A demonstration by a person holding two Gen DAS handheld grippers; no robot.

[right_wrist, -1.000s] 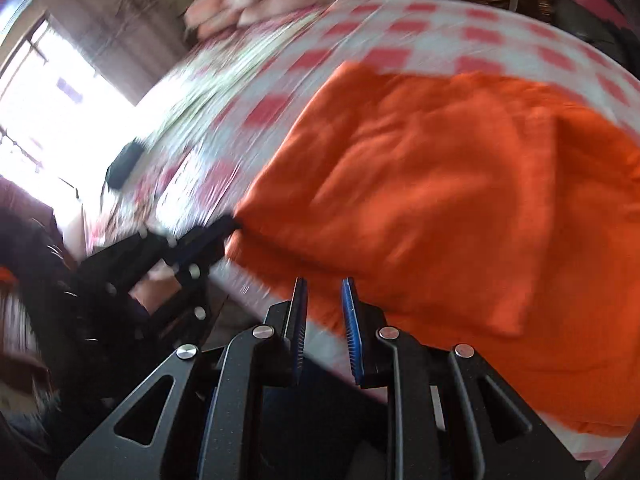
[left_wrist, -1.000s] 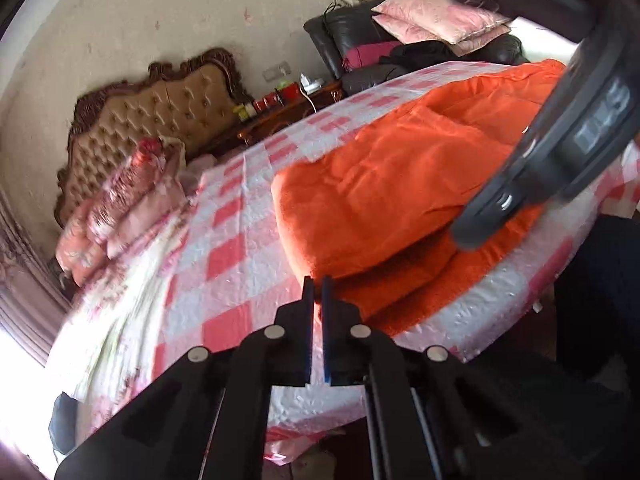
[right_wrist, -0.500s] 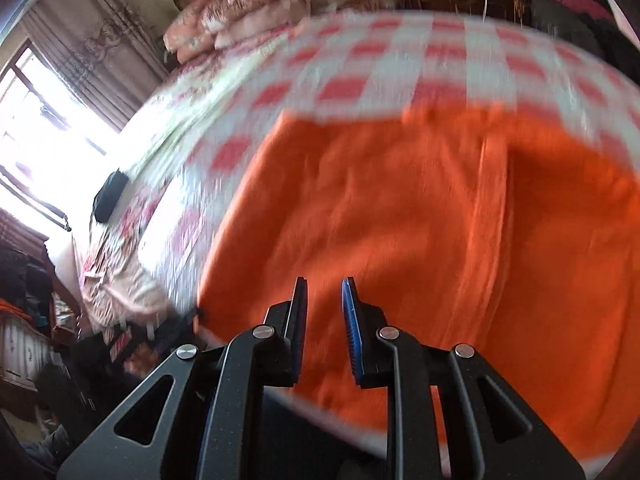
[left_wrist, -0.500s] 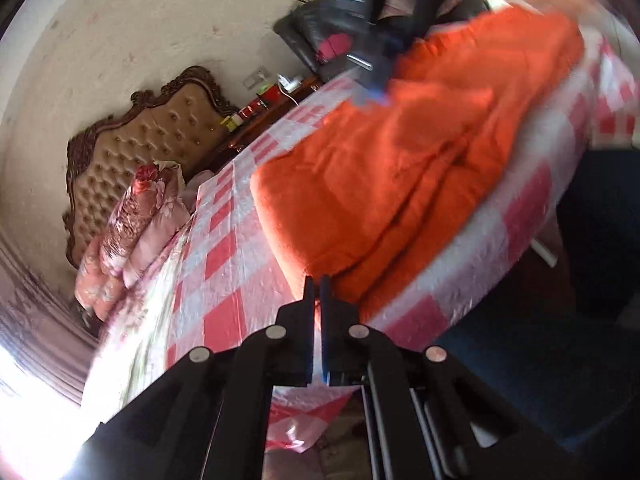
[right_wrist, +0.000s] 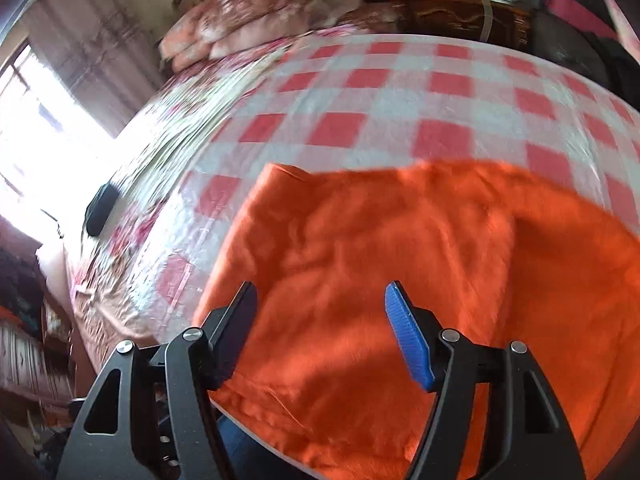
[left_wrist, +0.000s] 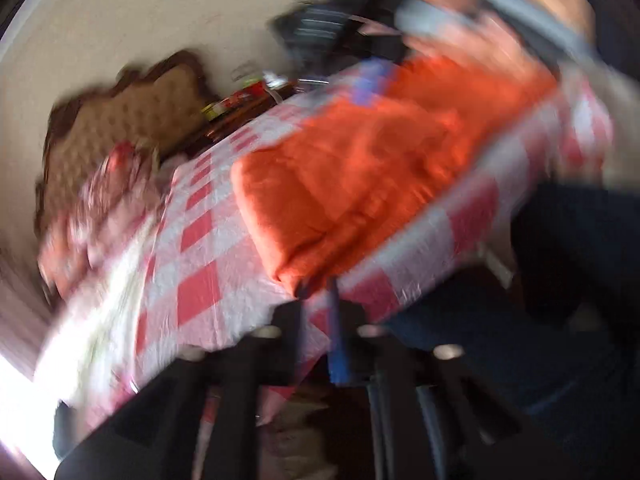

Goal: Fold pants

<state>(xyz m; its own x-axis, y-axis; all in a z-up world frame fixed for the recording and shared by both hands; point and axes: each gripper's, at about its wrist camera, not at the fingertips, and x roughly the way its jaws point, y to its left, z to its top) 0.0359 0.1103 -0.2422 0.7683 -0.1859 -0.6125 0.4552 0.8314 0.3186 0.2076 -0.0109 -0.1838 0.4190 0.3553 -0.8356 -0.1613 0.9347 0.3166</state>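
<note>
The orange pants (right_wrist: 420, 280) lie folded in layers on the bed (right_wrist: 400, 92), along its near edge, on a red-and-white checked cover (right_wrist: 340, 128); one folded corner sits close to the bed's near edge, and a fold line runs upright through the top layer on the right-hand side. The right gripper (right_wrist: 320, 316) hangs just above the near part of the pants with its two fingers spread wide, the blue ribbed pad (right_wrist: 408, 340) on one side and the dark finger on the other, nothing between them. The left gripper (left_wrist: 318, 304) is badly blurred; it points at the folded corner of the pants by the bed's near edge, its fingers show a narrow gap, and I cannot tell whether any cloth is caught there. In the left wrist view the right gripper appears as a smear over the far end of the pants. Stacked floral quilts (right_wrist: 256, 16) rest at the head of the bed against a tufted headboard (left_wrist: 132, 120), a dark wooden side table (right_wrist: 452, 12) stands beside it, and a bright window (right_wrist: 36, 128) is beyond the far edge.
</note>
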